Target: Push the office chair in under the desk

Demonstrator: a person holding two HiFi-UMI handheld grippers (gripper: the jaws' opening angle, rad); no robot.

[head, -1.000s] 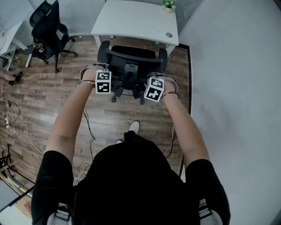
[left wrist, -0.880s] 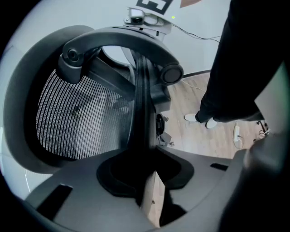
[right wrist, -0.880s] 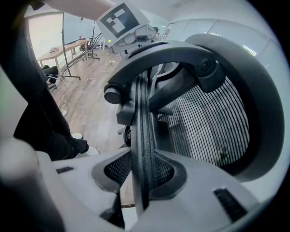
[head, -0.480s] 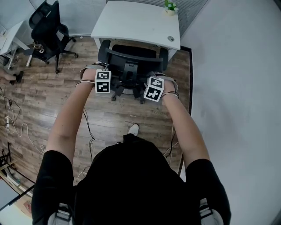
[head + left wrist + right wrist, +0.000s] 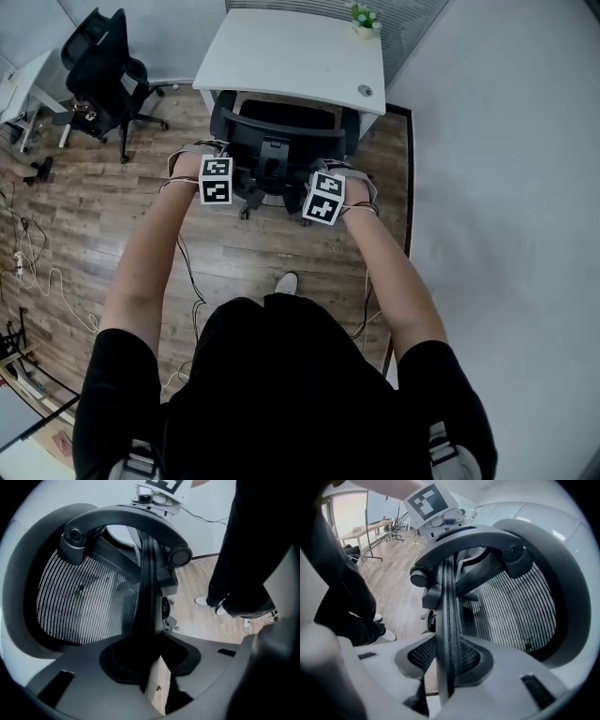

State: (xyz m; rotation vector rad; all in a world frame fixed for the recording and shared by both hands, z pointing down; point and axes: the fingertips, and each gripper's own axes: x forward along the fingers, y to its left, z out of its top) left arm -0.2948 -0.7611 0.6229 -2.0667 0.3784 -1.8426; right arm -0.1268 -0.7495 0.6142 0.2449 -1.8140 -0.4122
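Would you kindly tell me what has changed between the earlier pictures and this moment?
The office chair has rolled forward, its seat now farther under the desk, and both grippers moved forward with it. The left gripper and the right gripper stay clamped on the backrest's edge. The second chair and the plant have not moved.

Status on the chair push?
Left gripper, right gripper clamped on chair, at its back edge. Chair partly under desk. Nothing visible blocking.
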